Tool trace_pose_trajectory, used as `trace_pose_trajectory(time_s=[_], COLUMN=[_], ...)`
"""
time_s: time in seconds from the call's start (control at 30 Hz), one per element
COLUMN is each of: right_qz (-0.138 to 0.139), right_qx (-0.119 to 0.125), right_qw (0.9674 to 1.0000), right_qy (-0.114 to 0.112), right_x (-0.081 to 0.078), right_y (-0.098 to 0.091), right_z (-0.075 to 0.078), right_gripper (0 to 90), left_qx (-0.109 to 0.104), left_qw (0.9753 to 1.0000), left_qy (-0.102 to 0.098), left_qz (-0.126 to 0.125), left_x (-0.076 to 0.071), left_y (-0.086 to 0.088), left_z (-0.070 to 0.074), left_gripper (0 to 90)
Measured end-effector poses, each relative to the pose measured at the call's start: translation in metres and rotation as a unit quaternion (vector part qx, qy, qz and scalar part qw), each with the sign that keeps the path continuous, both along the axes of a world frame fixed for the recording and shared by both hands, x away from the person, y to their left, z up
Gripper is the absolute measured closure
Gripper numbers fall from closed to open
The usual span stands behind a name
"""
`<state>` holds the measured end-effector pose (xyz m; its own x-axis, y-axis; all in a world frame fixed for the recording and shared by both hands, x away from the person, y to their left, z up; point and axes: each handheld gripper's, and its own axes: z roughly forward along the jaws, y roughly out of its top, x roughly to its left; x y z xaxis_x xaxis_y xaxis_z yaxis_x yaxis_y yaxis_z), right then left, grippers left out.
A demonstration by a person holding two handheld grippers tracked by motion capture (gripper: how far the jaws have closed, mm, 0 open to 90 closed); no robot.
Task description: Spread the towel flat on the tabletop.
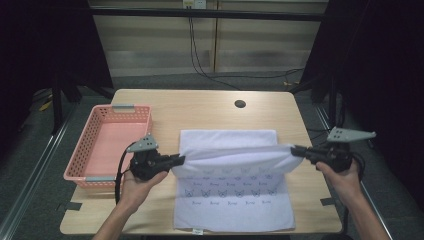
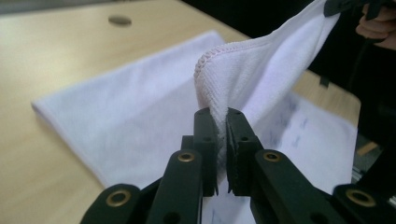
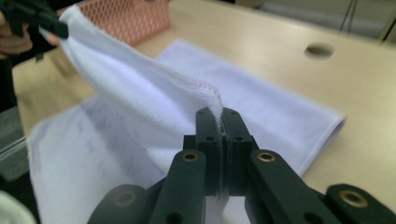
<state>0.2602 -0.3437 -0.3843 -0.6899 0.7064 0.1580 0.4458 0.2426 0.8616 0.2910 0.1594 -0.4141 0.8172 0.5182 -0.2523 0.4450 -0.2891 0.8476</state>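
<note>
A white towel (image 1: 232, 197) with small butterfly prints lies on the wooden table (image 1: 200, 107). One of its edges is lifted and stretched between both grippers above the rest of the cloth. My left gripper (image 1: 181, 160) is shut on the towel's left corner (image 2: 215, 88); the pads pinch the hemmed edge. My right gripper (image 1: 296, 150) is shut on the right corner (image 3: 210, 95), cloth squeezed tight between the jaws. In the left gripper view the towel (image 2: 140, 116) runs up to the other gripper (image 2: 341, 5) at top right. The right gripper view has the left one (image 3: 35, 18) at top left.
A pink plastic basket (image 1: 87, 150) stands at the table's left side, beside my left hand. A round cable hole (image 1: 240, 104) sits near the far edge of the table. Bare wood lies beyond the towel.
</note>
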Motion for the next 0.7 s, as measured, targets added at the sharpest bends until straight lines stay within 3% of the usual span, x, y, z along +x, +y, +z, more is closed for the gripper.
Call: trace_pose_trajectory(time_s=[0.1,0.23,0.33,0.43,0.7], right_qz=[0.01,0.014,0.031,0.052,0.095], right_qx=[0.004,0.021,-0.002,-0.023,-0.049], right_qw=[0.9996,0.9986,0.9973,0.9953,0.9892], right_qy=[0.026,0.047,0.067,0.079,0.1], right_x=[-0.016,-0.036,-0.049,-0.063,-0.091], right_y=[0.002,-0.004,0.0,0.003,0.008], right_z=[-0.03,-0.053,-0.065,-0.07,-0.07], right_gripper=[87.3,87.1,86.6,85.4,80.4], left_qx=[0.012,0.015,0.021,0.036,0.052], left_qw=[0.9997,0.9988,0.9979,0.9964,0.9923], left_qy=[0.011,0.036,0.048,0.051,0.066], left_qz=[-0.016,-0.029,-0.038,-0.059,-0.091], left_x=[-0.011,-0.028,-0.037,-0.051,-0.074], left_y=[0.001,0.003,0.005,0.005,0.014], left_z=[-0.019,-0.044,-0.054,-0.057,-0.062], left_gripper=[82.5,80.7,79.2,78.6,76.3])
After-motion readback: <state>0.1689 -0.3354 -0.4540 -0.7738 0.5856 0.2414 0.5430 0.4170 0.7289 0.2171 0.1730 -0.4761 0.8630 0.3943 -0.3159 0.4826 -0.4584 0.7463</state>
